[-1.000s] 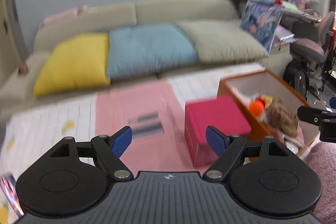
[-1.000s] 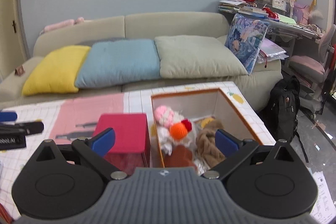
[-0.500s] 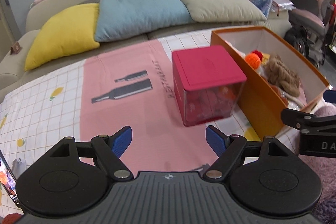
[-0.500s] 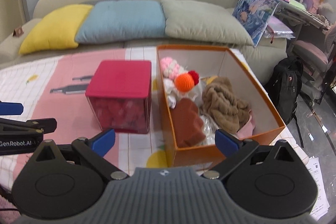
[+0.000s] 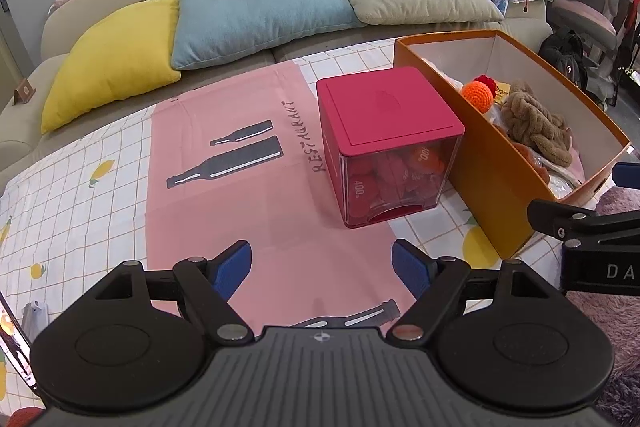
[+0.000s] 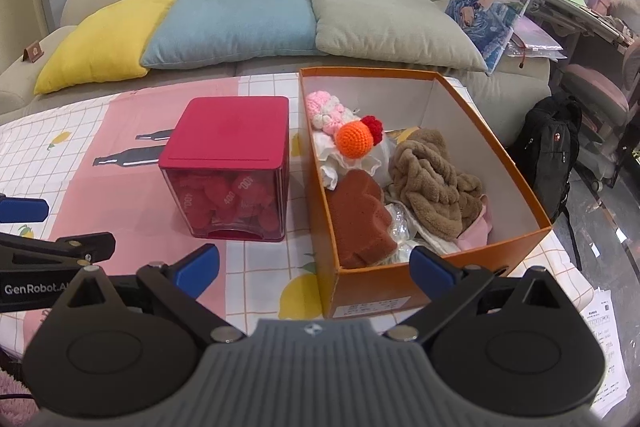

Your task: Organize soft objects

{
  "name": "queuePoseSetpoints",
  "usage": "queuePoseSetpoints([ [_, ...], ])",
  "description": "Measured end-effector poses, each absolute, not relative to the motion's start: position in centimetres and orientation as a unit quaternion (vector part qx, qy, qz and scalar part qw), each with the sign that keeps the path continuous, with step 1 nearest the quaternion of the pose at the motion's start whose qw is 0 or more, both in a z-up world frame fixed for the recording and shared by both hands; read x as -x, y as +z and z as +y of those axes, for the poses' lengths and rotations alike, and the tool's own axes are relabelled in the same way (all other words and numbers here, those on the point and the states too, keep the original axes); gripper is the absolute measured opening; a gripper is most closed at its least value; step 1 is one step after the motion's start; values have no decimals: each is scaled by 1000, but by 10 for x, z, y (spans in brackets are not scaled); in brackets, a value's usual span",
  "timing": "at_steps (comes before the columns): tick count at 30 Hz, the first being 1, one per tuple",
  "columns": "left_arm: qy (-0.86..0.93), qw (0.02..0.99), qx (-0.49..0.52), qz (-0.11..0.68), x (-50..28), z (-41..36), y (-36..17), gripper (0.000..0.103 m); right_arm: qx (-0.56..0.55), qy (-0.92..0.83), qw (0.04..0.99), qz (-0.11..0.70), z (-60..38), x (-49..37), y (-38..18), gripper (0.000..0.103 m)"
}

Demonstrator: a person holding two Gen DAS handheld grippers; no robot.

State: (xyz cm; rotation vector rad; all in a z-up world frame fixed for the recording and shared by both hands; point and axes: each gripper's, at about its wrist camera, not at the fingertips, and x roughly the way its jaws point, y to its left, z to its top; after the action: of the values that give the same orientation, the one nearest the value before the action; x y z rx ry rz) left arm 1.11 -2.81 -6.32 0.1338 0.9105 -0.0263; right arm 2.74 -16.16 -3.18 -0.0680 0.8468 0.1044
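An orange cardboard box stands on the table and holds soft things: a brown fluffy cloth, an orange crochet ball, a pink knit piece and a rust-brown sponge. The box also shows in the left wrist view. My right gripper is open and empty, just in front of the box's near wall. My left gripper is open and empty above the pink mat, to the left of the box.
A red lidded cube container with red pieces inside stands left of the box; it also shows in the left wrist view. A sofa with yellow, blue and grey cushions lies behind the table. A black backpack stands on the floor right.
Both grippers have tilted down and drawn back towards the table's near side, so the table, cube and box fill more of each view. Both stay open and empty.
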Motion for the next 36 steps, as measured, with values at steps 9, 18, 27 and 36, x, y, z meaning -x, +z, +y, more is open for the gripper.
queuePoseSetpoints([
  [9,-20,896,-67,438,-11,-31,-61,94,34,51,910,409,-161,-27,-32,99],
  [18,-20,896,-67,438,-12,-32,-60,94,34,52,910,409,-161,-27,-32,99],
  [27,-18,897,-66,436,-12,-30,-60,94,36,54,911,408,-160,-27,-31,99],
  [36,-17,898,-64,435,-11,-29,-59,94,37,55,910,408,-159,-26,-31,99],
])
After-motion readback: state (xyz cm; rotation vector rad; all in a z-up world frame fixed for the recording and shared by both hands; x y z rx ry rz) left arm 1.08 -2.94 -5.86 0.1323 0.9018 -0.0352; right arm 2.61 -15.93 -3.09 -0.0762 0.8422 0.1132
